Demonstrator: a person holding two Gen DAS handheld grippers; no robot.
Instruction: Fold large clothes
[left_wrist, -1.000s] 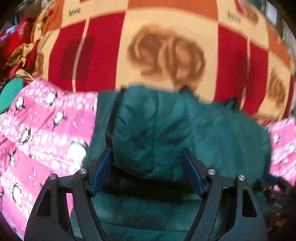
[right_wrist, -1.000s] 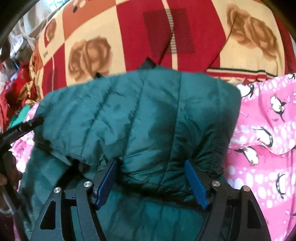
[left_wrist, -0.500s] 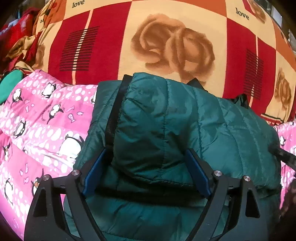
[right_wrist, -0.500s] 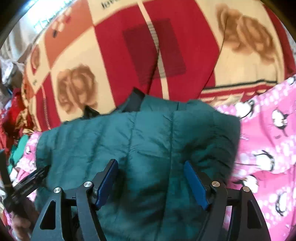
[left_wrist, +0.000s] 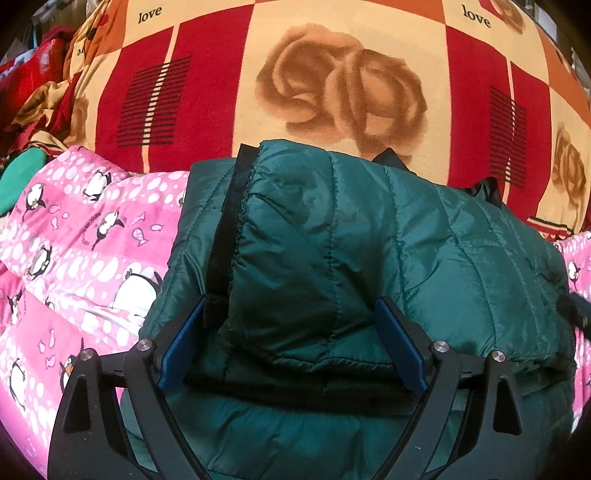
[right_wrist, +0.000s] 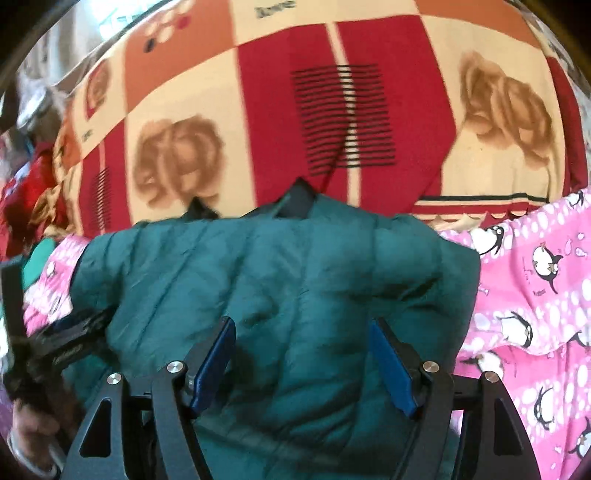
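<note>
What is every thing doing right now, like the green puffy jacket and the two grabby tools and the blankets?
Green puffy jacket: folded over, lying on the blankets.
Left hand-held gripper: jaws opening, the jacket's fold between them.
Right hand-held gripper: open above the jacket.
Pink penguin blanket: spread out, rumpled, under the jacket.
Rose blanket: spread flat behind the jacket.

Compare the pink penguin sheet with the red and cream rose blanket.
The pink penguin sheet is bright pink with white spots, penguins and small fish; the rose blanket is checked in red, orange and cream with brown roses and the word "love". The sheet lies nearer, on both sides of the green quilted jacket; the blanket lies beyond the jacket. Both are printed bedding spread under or around the jacket.
</note>
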